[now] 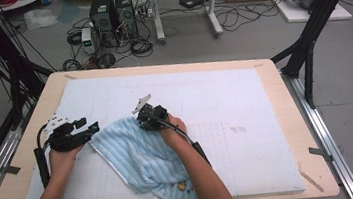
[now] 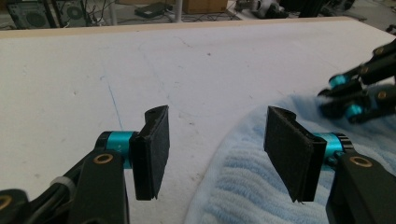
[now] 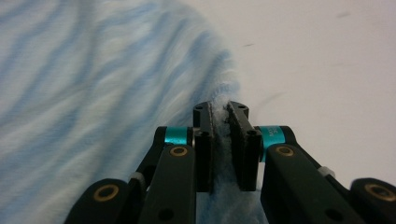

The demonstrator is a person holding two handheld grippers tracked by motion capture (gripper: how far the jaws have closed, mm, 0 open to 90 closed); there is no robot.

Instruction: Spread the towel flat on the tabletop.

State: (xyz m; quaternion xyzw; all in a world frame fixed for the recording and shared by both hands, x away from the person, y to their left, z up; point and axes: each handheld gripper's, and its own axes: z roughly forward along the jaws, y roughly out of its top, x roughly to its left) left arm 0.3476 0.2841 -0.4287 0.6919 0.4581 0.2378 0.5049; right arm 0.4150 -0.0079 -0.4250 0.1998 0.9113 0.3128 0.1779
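A light blue striped towel point(image 1: 141, 159) lies crumpled on the white mat point(image 1: 225, 99), hanging over the table's near edge. My right gripper point(image 1: 143, 120) is at the towel's far edge. In the right gripper view it point(image 3: 220, 112) is shut on that edge of the towel point(image 3: 93, 93), with cloth pinched between its pads. My left gripper point(image 1: 89, 126) rests at the towel's left side, jaws open. In the left gripper view it point(image 2: 217, 149) stands open over the mat, with the towel point(image 2: 252, 191) under its right jaw. The right gripper point(image 2: 357, 93) shows blurred farther off.
The wooden table point(image 1: 278, 99) carries the white mat over most of its top. Black frame posts point(image 1: 308, 34) stand at both sides. Computer towers point(image 1: 112, 13), cables and boxes sit on the floor beyond the far edge.
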